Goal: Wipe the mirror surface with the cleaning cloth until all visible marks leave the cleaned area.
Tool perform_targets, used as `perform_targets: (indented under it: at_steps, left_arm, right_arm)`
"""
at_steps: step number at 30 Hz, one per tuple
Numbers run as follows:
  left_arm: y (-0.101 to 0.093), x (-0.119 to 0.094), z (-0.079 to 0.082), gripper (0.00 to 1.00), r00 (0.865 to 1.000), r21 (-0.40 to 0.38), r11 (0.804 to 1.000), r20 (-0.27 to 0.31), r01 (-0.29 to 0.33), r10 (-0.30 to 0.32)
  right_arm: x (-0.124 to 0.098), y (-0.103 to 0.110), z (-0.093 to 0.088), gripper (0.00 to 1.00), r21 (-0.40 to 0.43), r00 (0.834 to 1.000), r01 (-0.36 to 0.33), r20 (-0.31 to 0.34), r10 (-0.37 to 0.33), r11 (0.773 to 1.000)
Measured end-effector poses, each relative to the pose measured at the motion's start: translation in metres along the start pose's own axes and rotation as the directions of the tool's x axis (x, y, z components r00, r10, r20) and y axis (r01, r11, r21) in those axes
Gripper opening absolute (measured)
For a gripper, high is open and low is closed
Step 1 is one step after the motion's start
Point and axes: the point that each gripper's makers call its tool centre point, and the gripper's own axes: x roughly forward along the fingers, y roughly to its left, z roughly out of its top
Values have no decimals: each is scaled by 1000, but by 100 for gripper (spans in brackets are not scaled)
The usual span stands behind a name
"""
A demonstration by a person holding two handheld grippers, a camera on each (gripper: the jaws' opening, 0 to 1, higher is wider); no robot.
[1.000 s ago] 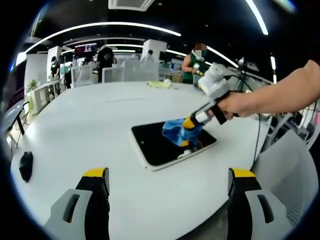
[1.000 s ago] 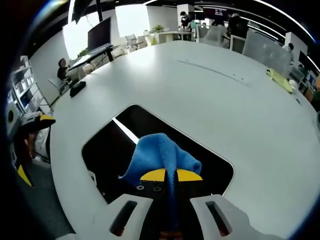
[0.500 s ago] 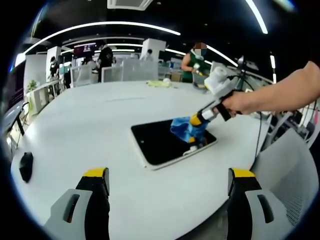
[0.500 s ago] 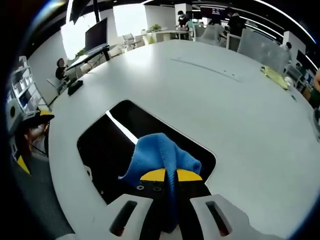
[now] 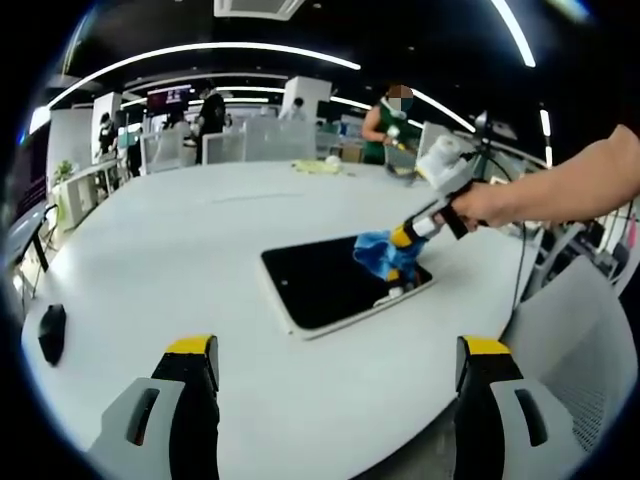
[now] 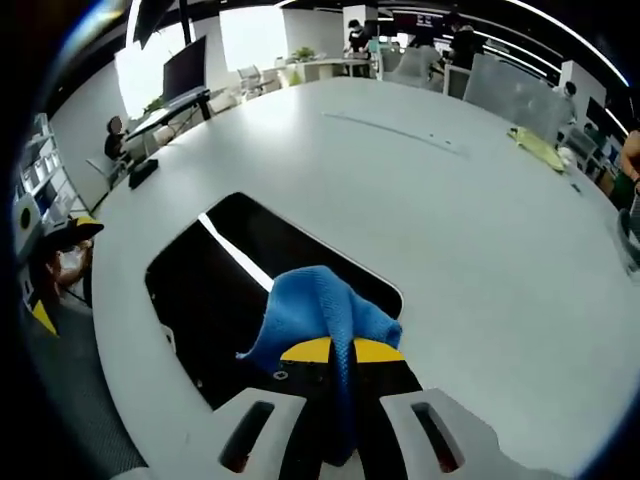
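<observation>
Bench (image 5: 150,240): white, round, carries the mirror.
Mirror (image 5: 320,285): dark, flat.
Cleaning cloth (image 6: 315,310): blue, pinched in right tool (image 6: 332,352), pressed at mirror's far edge. Wiping step underway; next stroke likely back across the glass.
Left tool (image 5: 335,360): jaws spread, empty, hovering short of the mirror.

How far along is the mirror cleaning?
Midway, at a guess. Done: the right gripper has its fingers shut on the blue cloth. In hand: the cloth presses on the mirror near one end. Left: the rest of the glass; whether marks remain is too small to tell. The left gripper hangs open above the table.
</observation>
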Motion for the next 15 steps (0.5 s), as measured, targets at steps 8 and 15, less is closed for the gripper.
perform_targets:
  at_steps: [8, 15]
  left_arm:
    - [0, 0, 0, 99, 1000, 3, 1000, -1, 1, -1]
    - [0, 0, 0, 99, 1000, 4, 1000, -2, 0, 0]
  right_arm:
    - [0, -1, 0, 1, 3, 1000, 2, -2, -2, 1000]
    - [-1, -2, -1, 1, 15, 1000, 1, 0, -1, 1000]
